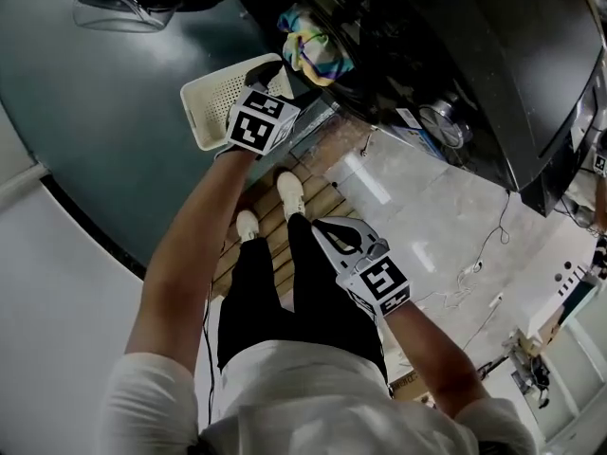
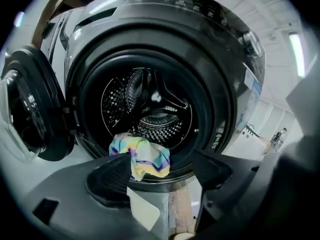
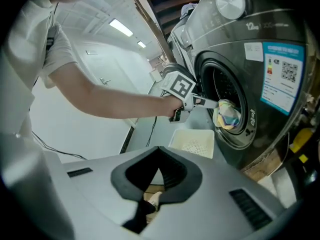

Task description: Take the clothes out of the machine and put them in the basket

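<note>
Our left gripper (image 2: 161, 160) is released, its two dark jaws standing wide apart with nothing pressed between them. It points at the mouth of the washing machine (image 2: 235, 84). Seen along the jaws, the cloth (image 2: 142, 156) sits in the gap just beyond the tips, apart from both pads. Our right gripper (image 3: 160, 151) is clenched, its jaw tips meeting in a point on nothing. It hangs low beside our leg, well apart from the machine.

The cloth is one bunched, crumpled piece striped in soft yellow, turquoise, purple and white. It lies on the lower lip of the round opening, half inside and half drooping over the rim to the outside.

Behind it the drum (image 2: 150, 101) shows its perforated steel wall and paddles. The door (image 2: 30, 114) stands swung fully aside at the left of the opening, away from the left gripper. The cream basket (image 1: 211, 102) sits on the floor just in front of the machine, below the opening and under our left gripper, with its perforated bottom showing. Our shoes (image 1: 289, 192) stand on wooden slats (image 1: 270, 245) just behind the basket, and pale floor spreads out on our right side
</note>
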`<action>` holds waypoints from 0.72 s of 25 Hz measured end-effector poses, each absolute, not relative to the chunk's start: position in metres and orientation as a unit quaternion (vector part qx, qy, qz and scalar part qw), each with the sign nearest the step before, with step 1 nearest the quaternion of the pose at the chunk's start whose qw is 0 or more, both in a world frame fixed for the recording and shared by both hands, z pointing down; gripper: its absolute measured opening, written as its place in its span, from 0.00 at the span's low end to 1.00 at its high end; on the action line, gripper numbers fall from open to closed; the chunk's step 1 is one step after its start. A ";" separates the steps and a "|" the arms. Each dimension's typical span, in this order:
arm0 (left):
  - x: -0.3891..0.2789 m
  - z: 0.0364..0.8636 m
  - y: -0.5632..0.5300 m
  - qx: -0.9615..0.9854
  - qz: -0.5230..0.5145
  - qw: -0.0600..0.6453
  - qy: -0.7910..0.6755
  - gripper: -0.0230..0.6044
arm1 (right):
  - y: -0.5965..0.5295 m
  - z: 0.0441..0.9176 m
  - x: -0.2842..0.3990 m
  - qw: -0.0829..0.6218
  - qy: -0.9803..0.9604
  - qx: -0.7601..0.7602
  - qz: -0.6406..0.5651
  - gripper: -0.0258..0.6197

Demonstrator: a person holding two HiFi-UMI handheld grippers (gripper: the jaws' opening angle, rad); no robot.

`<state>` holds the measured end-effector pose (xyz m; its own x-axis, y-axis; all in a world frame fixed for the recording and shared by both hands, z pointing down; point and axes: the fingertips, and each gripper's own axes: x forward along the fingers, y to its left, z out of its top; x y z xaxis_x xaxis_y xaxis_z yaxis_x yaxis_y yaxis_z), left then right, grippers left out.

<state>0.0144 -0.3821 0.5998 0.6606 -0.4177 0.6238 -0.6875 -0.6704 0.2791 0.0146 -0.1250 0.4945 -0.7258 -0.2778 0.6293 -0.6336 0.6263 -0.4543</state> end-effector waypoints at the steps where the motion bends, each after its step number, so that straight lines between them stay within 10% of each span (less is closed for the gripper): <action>1: 0.017 0.607 -0.390 0.875 0.268 0.252 -0.315 0.63 | -0.128 0.500 0.013 0.265 -0.864 0.261 0.341 0.04; 18: 0.057 0.708 -0.475 0.854 0.345 0.224 -0.319 0.75 | -0.135 0.558 0.011 0.310 -0.857 0.226 0.343 0.04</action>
